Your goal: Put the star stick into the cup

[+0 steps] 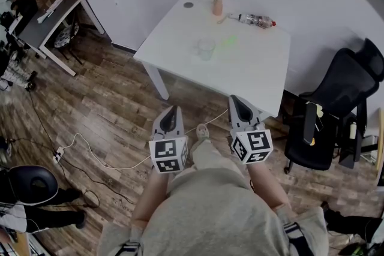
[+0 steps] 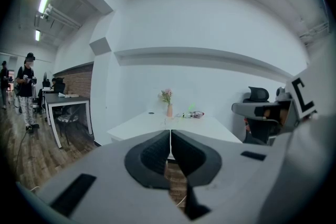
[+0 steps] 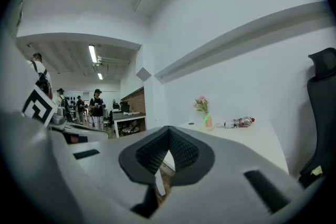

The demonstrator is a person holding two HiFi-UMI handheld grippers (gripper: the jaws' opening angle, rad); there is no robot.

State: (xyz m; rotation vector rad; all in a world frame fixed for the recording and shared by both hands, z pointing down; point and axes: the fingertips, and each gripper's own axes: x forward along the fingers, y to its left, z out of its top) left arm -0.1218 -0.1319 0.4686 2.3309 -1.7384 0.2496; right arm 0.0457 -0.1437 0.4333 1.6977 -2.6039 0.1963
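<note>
On the white table [image 1: 252, 69] stands a clear cup [image 1: 206, 48], and the green star stick [image 1: 230, 42] lies just to its right. Both grippers are held side by side in front of the person, over the wooden floor and short of the table's near edge. My left gripper [image 1: 174, 109] is shut with nothing between its jaws. So is my right gripper [image 1: 235, 98]. In the left gripper view the closed gripper [image 2: 170, 134] points at the table, where the star stick [image 2: 191, 108] shows as a green glint. In the right gripper view the gripper [image 3: 168, 131] is also closed and empty.
A pink vase with flowers [image 1: 217, 6], a plastic bottle [image 1: 258, 20] and a small dark disc [image 1: 188, 5] sit at the table's far side. A black office chair [image 1: 336, 105] stands to the right. Cables [image 1: 90, 153] run across the floor; a desk [image 1: 48, 18] stands far left.
</note>
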